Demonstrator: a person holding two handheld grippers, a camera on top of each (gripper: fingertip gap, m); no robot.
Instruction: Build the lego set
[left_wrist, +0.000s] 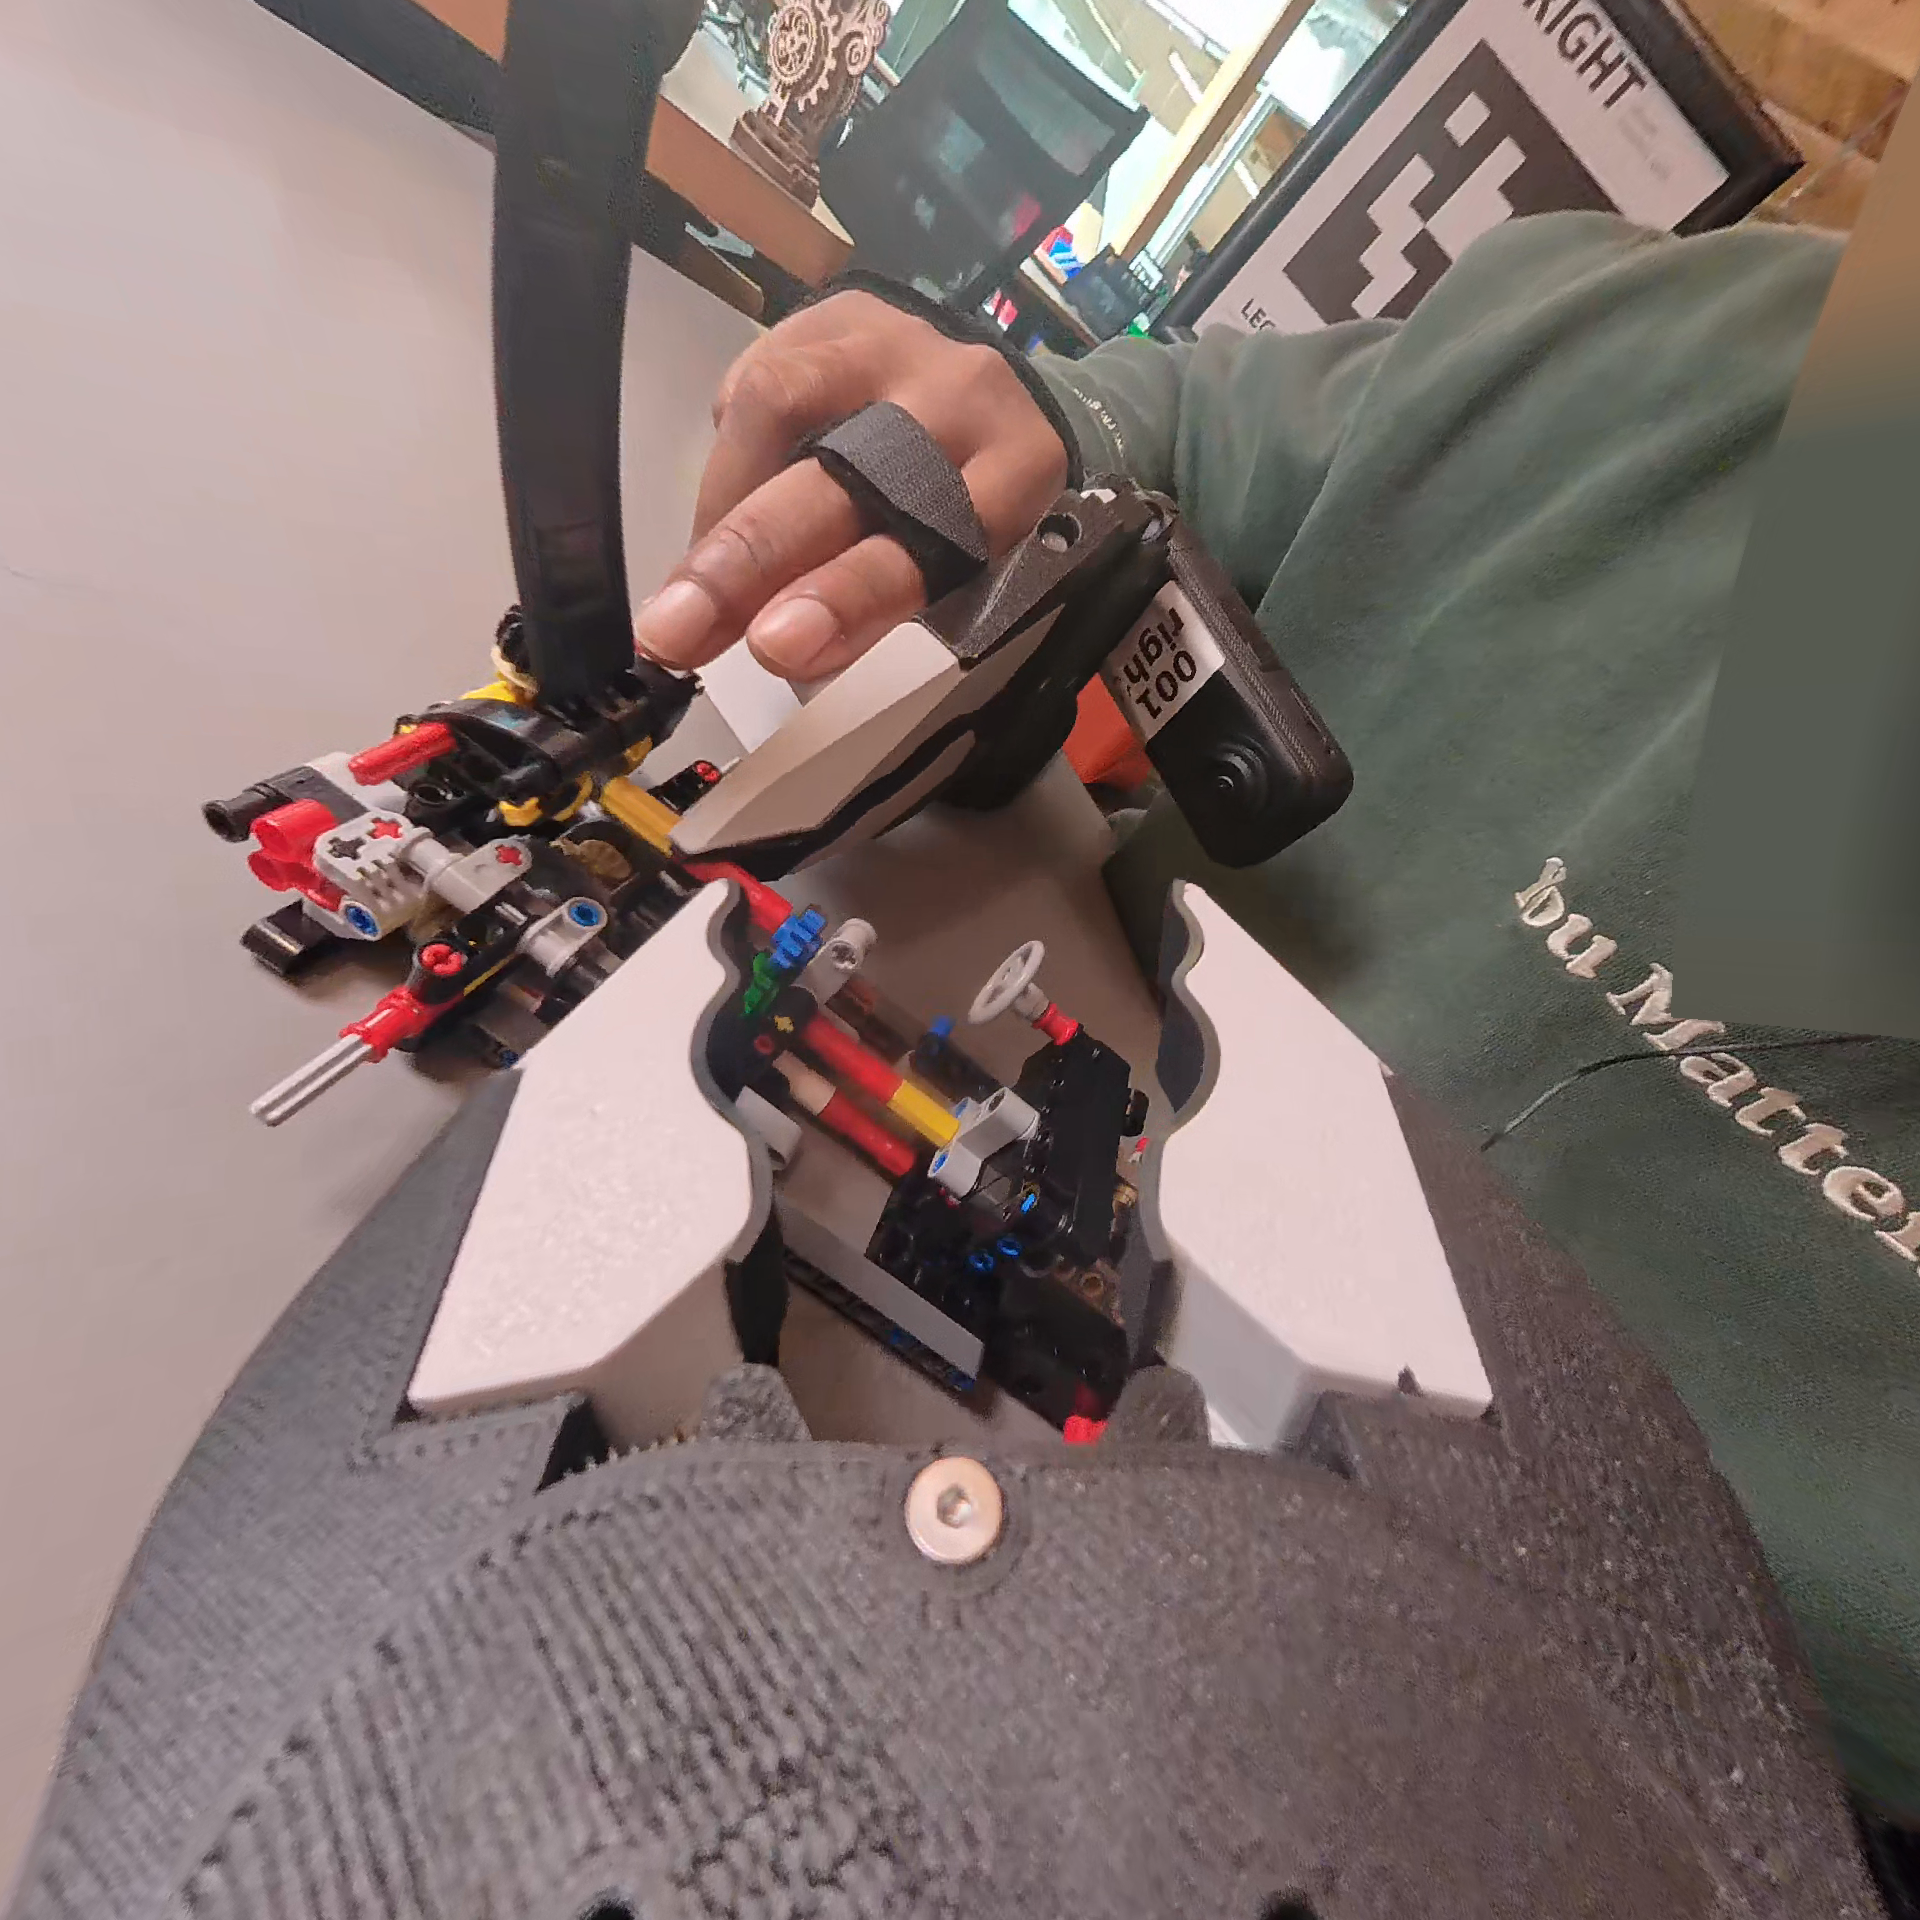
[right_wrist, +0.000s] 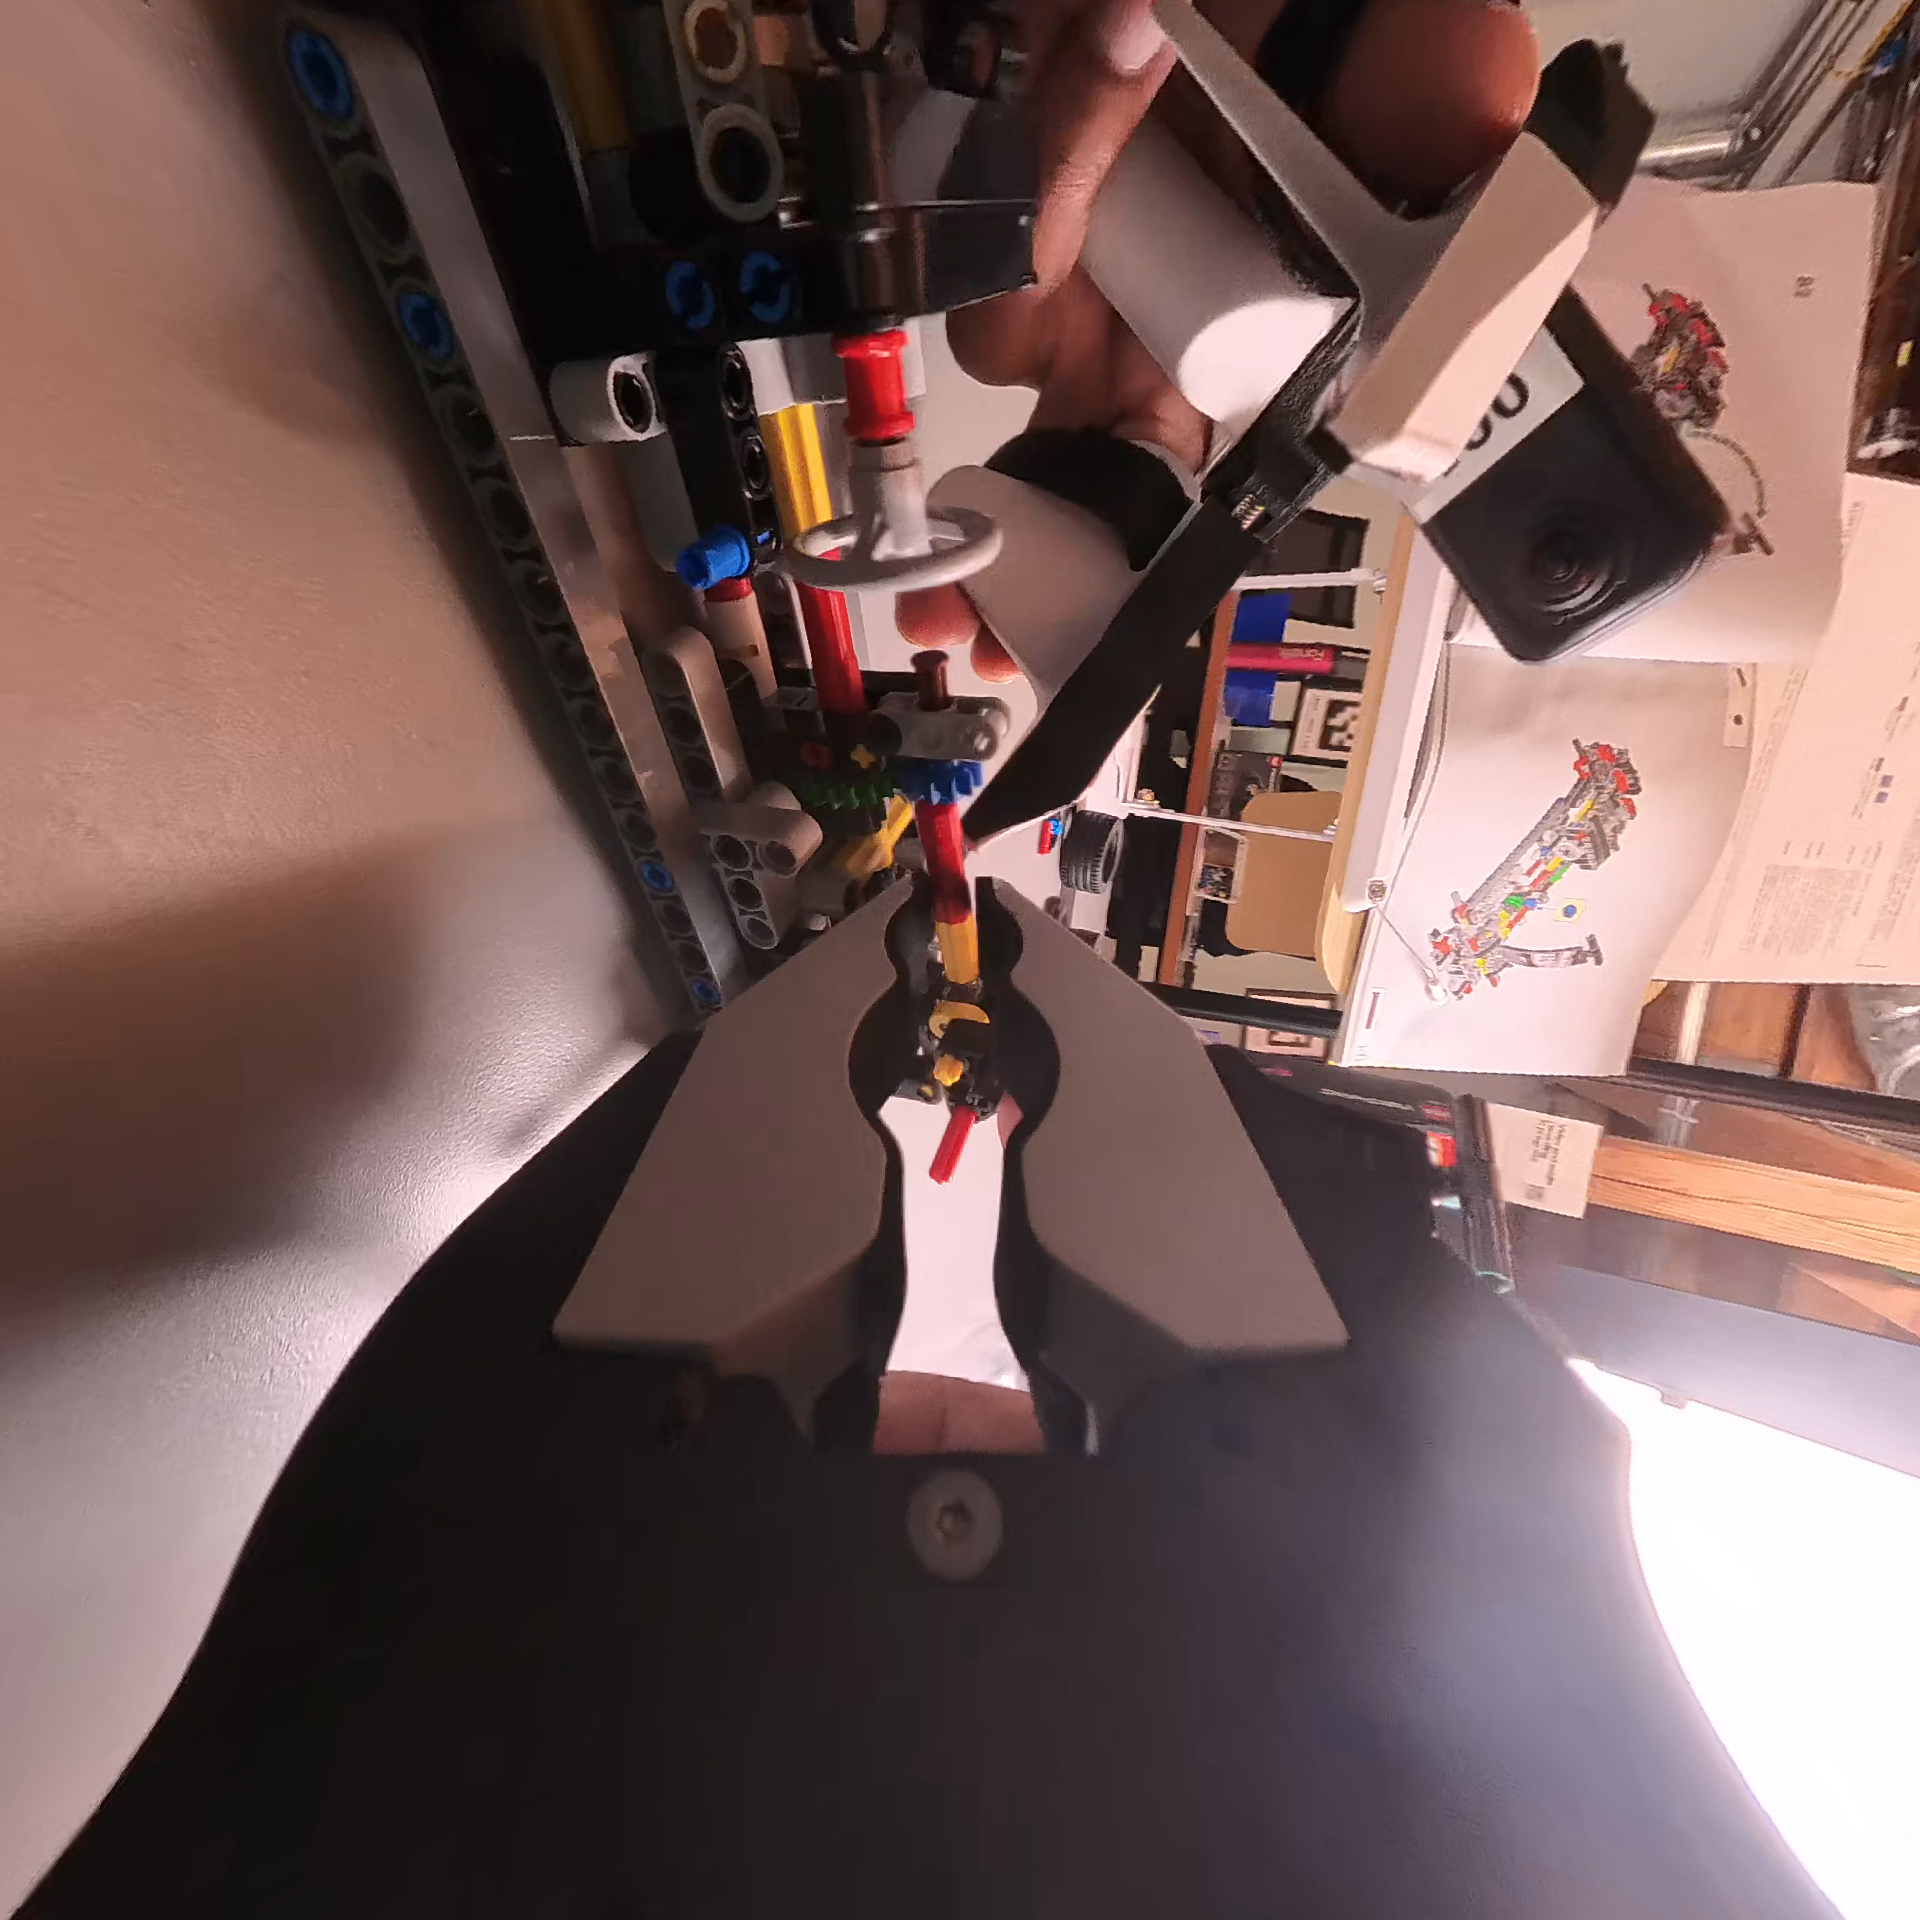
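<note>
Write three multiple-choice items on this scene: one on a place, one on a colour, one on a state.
1. Where is the small grey wheel?
A. On a stem on the lego model
B. Loose on the table
C. In a box

2. What colour is the person's sleeve?
A. Red
B. White
C. Green

3. How do the right gripper fingers stand?
A. Spread wide, nothing between
B. Closed on a red and yellow rod
C. Out of view

Answers:
1. A: the wheel sits on a red and grey stem rising from the model.
2. C: the left wrist view shows green cloth.
3. B: the right wrist view shows the rod pinched near the tips.
</note>
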